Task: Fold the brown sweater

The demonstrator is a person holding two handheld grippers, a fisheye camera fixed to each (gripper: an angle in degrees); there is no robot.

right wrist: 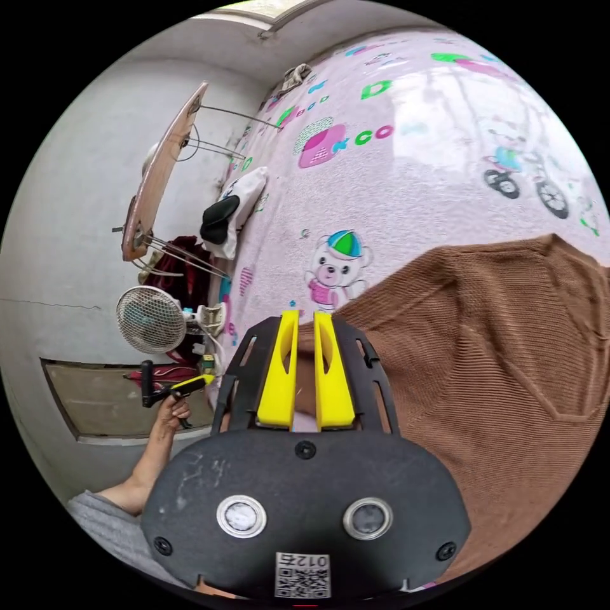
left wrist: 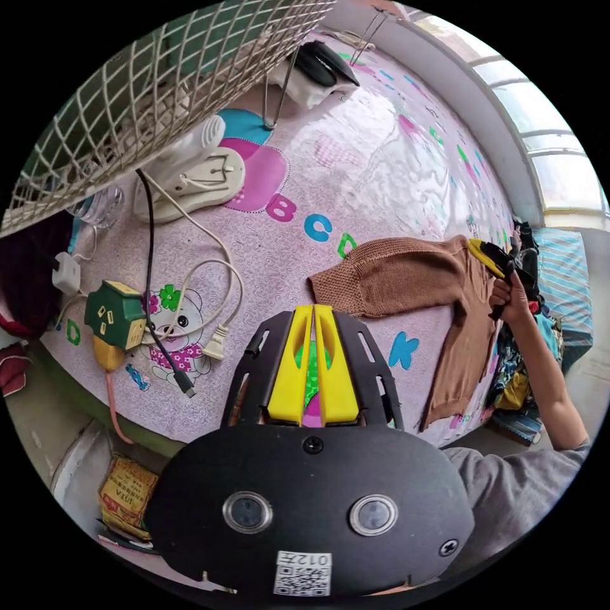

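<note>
A pink mat (left wrist: 356,184) w/ letters and teddy bears is covering the big flat surface. At one end a white fan (left wrist: 146,108) is standing, w/ a green plug box (left wrist: 117,314), a white cord (left wrist: 216,279) and a black cable (left wrist: 152,273) lying near it. A gray wall (right wrist: 76,210) is running along one side; bright windows (left wrist: 546,140) are curving round the far end. A pile of mixed clothes (left wrist: 521,356) is sitting past the mat's edge.

The brown sweater (left wrist: 432,292) is lying spread on the mat, one sleeve reaching out toward the fan end, its bottom part hanging over the mat's edge.

In the left gripper view, the left gripper (left wrist: 312,362) is hovering over the mat near the sleeve's end, not touching it. Its yellow jaws are almost closed w/ just a thin gap, and nothing is in them.

In the right gripper view, the right gripper (right wrist: 305,368) is sitting right at the sweater's edge. Its jaws are a little apart, w/ brown knit showing in the gap. Can't tell if they're pinching the cloth or just over it.

In the left gripper view the far gripper's tips are hard to make out. The sweater's other sleeve is cut off.
</note>
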